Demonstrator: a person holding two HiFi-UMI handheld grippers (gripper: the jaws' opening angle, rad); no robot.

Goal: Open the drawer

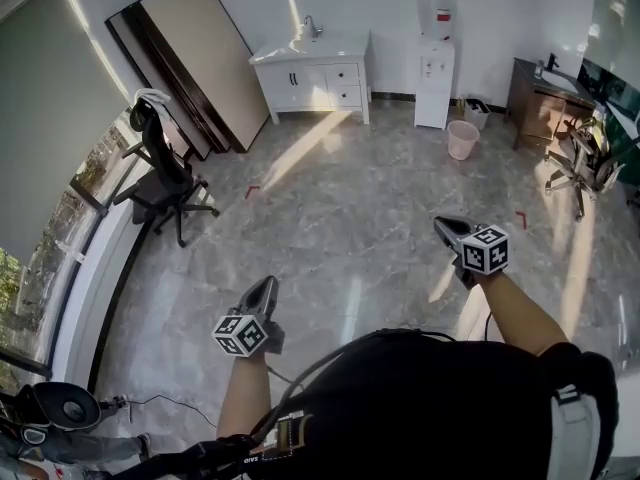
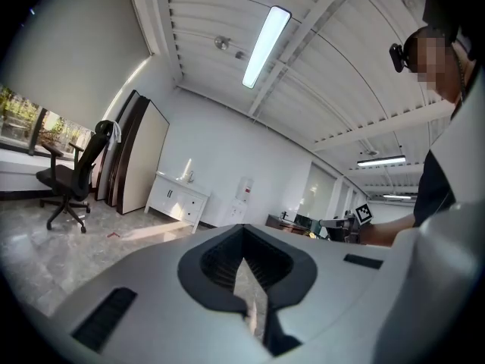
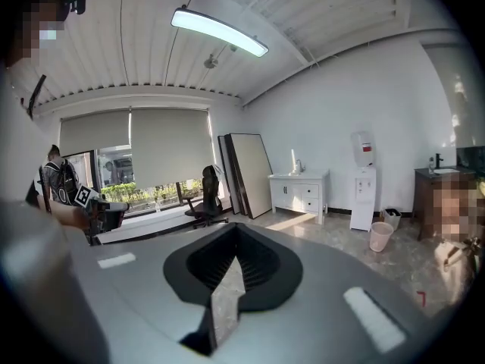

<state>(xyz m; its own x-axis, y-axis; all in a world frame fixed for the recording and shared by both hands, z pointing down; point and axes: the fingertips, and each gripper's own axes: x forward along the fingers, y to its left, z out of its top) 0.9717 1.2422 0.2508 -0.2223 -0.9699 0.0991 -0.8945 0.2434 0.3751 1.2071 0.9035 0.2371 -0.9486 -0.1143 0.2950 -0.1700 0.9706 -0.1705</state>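
Left gripper [image 1: 266, 284] and right gripper [image 1: 443, 224] (both closed) face the distant cabinet [image 1: 318, 78].

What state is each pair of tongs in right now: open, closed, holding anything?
Left tongs: closed, holding nothing.
Right tongs: closed, holding nothing.

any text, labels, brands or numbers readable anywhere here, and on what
None can be read for sure.
water dispenser: red label on its bottle, too small to read.
left gripper and right gripper: marker cubes show black-and-white patterns only, no letters.
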